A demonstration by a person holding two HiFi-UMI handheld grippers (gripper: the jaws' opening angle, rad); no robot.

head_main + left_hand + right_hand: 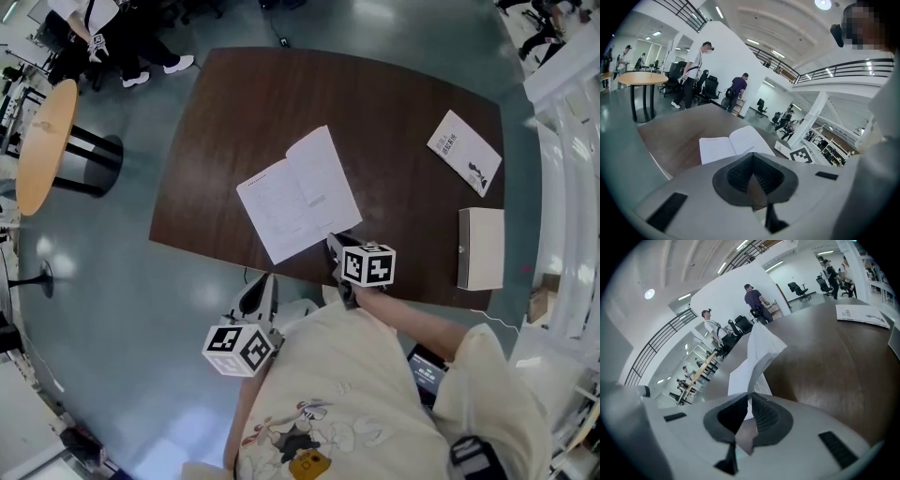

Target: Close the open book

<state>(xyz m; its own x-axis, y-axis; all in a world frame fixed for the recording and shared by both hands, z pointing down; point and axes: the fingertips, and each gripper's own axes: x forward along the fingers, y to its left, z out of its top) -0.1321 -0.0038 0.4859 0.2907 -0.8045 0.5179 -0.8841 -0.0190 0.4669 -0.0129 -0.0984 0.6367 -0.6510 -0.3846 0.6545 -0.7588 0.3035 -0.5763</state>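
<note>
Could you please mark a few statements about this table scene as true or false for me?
1. The right claw pinches a page of the open book. True.
2. The left claw also grips the book. False: it is held off the near edge of the table, shut on nothing.
3. A thin booklet lies near the table's far right corner. True.
4. The pale box rests on the open book. False: it sits apart, at the table's right edge.
</note>
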